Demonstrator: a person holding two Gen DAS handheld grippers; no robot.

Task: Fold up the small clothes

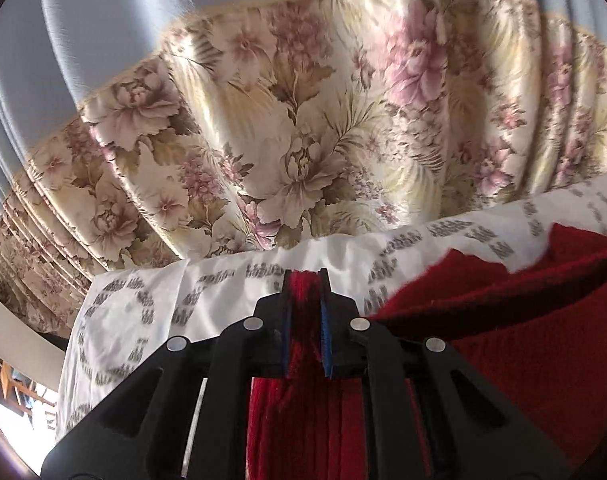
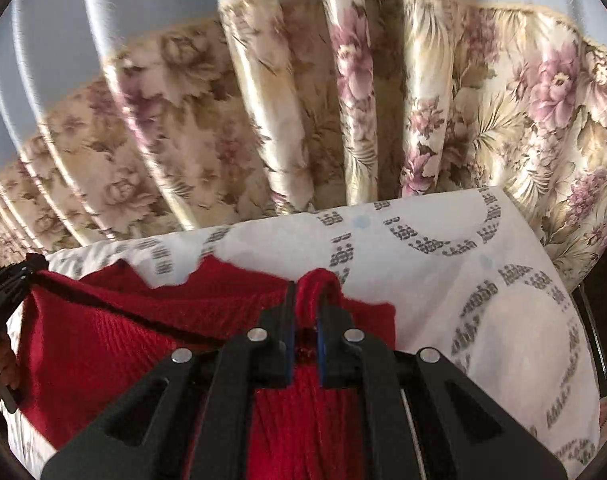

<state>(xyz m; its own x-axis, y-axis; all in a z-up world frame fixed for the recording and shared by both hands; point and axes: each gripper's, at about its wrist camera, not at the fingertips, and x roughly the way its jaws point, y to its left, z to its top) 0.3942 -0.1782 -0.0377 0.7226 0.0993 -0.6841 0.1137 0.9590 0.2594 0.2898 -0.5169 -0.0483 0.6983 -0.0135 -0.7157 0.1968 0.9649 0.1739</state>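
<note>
Both grippers (image 1: 305, 280) (image 2: 306, 292) pinch the red knit garment (image 2: 103, 340), stretched crosswise between them.

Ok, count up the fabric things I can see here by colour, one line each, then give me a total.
Red: 1, the knitted garment, pinched by the left gripper and the right gripper.
White with grey print: 1, the sheet under it.
Floral cream and pink: 1, the curtain behind.
Total: 3
</note>
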